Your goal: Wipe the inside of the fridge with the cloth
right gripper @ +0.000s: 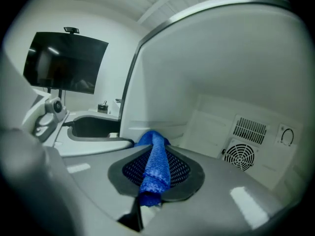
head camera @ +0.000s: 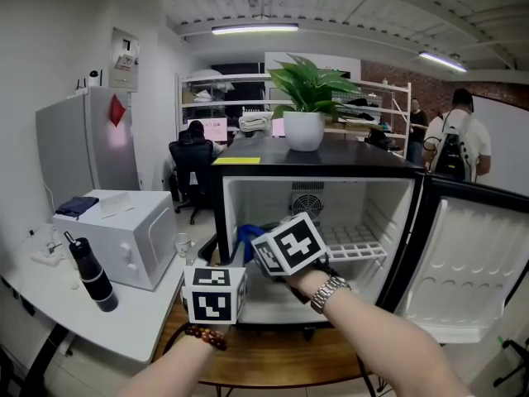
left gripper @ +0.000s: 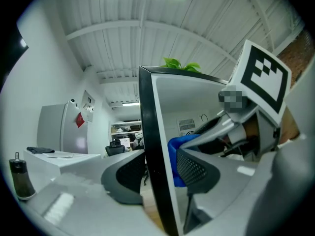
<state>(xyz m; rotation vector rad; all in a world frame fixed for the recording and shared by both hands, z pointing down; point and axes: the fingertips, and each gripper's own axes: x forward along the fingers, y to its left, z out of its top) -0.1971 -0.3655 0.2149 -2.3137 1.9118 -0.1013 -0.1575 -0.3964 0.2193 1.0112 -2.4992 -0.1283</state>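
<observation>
The black mini fridge (head camera: 318, 170) stands open, white inside. My right gripper (head camera: 258, 248) reaches into its lower left part, shut on a blue cloth (head camera: 246, 236). In the right gripper view the cloth (right gripper: 157, 168) lies rolled between the pads (right gripper: 179, 171), close to the left inner wall, with the back fan grille (right gripper: 239, 156) beyond. My left gripper (head camera: 215, 253) sits level at the fridge's front left edge. Its jaws straddle the black wall edge (left gripper: 150, 146); a slit shows beside the inner pad (left gripper: 194, 168), so it is open. The cloth (left gripper: 176, 154) shows past that edge.
The fridge door (head camera: 471, 263) hangs open at the right. A wire shelf (head camera: 354, 251) sits inside. A potted plant (head camera: 304, 129) stands on top. At left are a white box appliance (head camera: 124, 234) and a black bottle (head camera: 91, 275). People stand and sit in the background.
</observation>
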